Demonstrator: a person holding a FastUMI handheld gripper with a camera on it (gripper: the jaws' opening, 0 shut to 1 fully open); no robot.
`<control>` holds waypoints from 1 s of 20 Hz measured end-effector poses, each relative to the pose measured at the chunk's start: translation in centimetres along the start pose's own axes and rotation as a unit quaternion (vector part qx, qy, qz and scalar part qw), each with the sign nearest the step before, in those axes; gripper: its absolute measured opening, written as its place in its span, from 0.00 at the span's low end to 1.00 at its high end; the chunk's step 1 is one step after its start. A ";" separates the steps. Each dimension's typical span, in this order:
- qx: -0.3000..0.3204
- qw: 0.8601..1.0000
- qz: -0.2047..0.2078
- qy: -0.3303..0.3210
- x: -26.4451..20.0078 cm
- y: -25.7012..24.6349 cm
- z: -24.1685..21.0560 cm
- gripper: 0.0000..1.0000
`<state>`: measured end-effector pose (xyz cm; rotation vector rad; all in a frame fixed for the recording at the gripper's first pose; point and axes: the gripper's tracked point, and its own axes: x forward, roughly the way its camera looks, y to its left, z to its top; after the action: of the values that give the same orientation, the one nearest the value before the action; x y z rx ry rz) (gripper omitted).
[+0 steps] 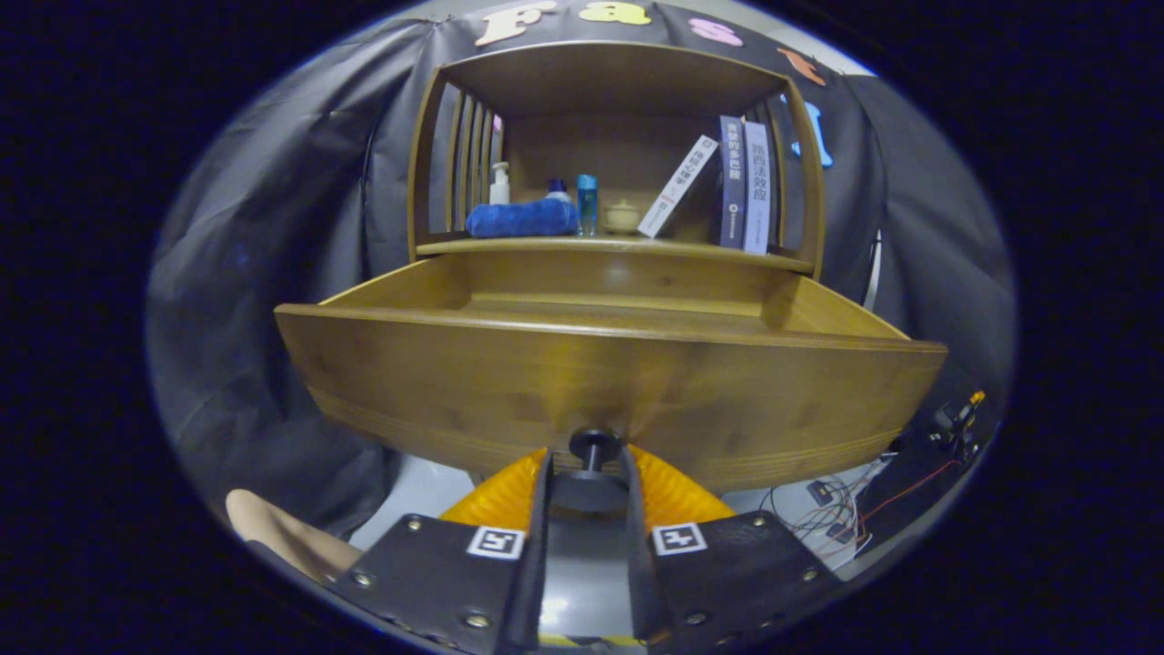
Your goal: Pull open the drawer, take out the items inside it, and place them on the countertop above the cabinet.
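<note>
The wooden drawer (609,382) stands pulled out of the cabinet toward me, its wide front panel just ahead of the fingers. Its dark round knob (593,448) sits between my fingertips, and my gripper (589,473) is shut on it. From this low angle I see only the drawer's inner side walls and back wall (618,277); whatever lies on its floor is hidden behind the front panel. Above the drawer runs the countertop (773,257) of the cabinet, under a wooden shelf frame.
On the countertop lie a blue towel (520,219), a white pump bottle (499,185), a blue bottle (587,205), a small pale jar (623,216) and three books (741,186), one leaning. Cables (837,509) trail low right. Part of a person (282,537) shows low left.
</note>
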<state>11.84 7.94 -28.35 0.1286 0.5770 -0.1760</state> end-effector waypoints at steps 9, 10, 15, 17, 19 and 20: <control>-0.021 0.995 0.009 -0.098 -2.6 -1.7 13.1 0.39; -0.030 0.995 0.009 -0.093 -1.6 -1.9 14.2 0.39; -0.078 0.996 0.038 0.000 4.8 -0.9 15.6 0.74; -0.078 0.995 0.049 0.046 7.1 -0.4 15.1 0.92; -0.081 0.991 0.055 0.090 9.0 -0.1 14.4 0.92; -0.085 0.988 0.060 0.114 9.9 0.2 13.9 0.92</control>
<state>27.42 4.46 -22.21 0.0173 0.8078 0.0055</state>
